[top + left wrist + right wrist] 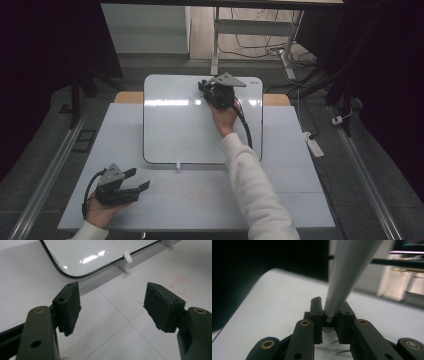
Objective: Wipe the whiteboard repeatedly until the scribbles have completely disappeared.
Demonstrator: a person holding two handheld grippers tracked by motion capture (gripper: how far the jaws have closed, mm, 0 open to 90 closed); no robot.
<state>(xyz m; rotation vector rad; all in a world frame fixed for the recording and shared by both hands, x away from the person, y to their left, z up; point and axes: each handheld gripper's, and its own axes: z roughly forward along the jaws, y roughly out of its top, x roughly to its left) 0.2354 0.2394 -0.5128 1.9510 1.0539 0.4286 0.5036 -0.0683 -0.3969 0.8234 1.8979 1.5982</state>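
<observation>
A glossy whiteboard (175,125) lies flat on the pale table, its rounded near corner (75,255) in the left gripper view. At the board's far edge my right gripper (204,86) is held by a hand in a white sleeve. In the right gripper view its jaws (329,312) are shut on a grey, marker-like stick (347,272) that slants up past the camera, above the white board surface (274,302). My left gripper (140,179) rests near the table's front left corner. It stands open (112,307) with nothing between its pads and points toward the board.
A small white tab (127,257) sticks out at the board's front edge (178,166). A faint red square (179,285) is drawn on the table (200,200). A white power strip (314,145) and cables lie on the floor at the right, a desk frame (216,45) behind.
</observation>
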